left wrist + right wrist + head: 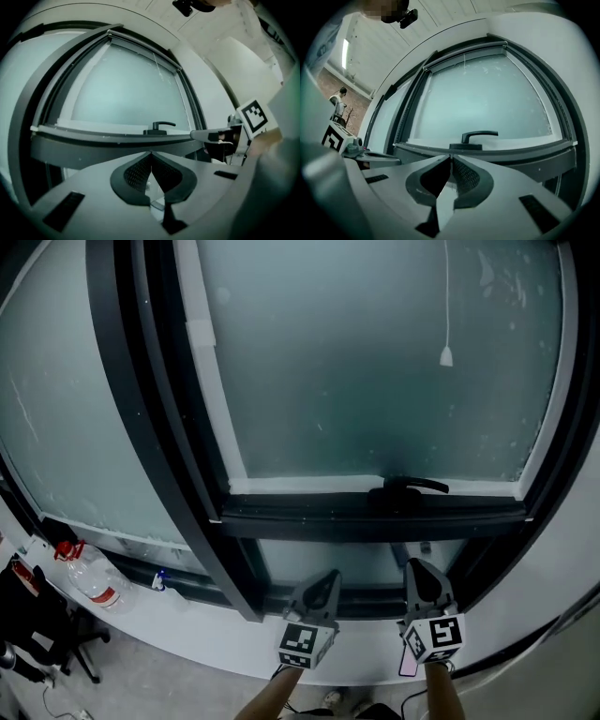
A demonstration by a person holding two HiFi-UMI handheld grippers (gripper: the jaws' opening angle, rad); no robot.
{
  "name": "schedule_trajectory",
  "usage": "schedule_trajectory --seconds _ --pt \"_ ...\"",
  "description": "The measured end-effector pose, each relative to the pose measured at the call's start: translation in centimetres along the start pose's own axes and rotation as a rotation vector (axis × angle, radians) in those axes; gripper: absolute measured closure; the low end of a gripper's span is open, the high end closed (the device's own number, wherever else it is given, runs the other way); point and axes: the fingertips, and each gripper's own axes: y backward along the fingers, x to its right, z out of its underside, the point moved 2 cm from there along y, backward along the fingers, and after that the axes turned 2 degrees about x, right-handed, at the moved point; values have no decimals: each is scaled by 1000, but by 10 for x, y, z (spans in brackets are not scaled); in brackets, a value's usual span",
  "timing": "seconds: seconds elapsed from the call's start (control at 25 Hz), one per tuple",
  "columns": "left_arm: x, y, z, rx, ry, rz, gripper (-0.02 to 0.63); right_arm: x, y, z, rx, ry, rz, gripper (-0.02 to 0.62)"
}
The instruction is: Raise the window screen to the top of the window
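**Both claws closed and empty; screen at 12 o'clock**

My left gripper (pixel 328 579) and right gripper (pixel 419 570) sit low by the sill, side by side. Each has its jaws together with nothing between them. The window screen (pixel 464 53) appears gathered at the head of the window, its long axis running 9 to 3. Its pull cord (pixel 446 354) hangs at 12 o'clock, well above both claws and nearer my right gripper. The window handle (pixel 409 486) lies between. I judge the raise complete.
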Motion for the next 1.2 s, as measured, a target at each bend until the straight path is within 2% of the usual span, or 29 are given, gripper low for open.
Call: schedule_trajectory --seconds 0.12,0.36,0.48,0.72,0.92,1.2 --pt "5 20 4 -8 65 -63 600 -12 25 8 -34 -4 -9 577" --pt "56 53 -30 30 10 -100 600 -13 92 -17 -3 -22 11 577" --pt "85 75 -48 35 10 -123 600 -14 137 -27 -13 -29 10 577" --pt "138 144 -72 13 -12 -109 600 -35 212 -46 -25 -36 -17 577" --pt "157 177 -102 81 -30 -94 600 -55 247 -66 -3 -49 -25 576" --pt "177 253 -140 162 -73 -72 600 -123 290 -99 27 -53 -57 577"
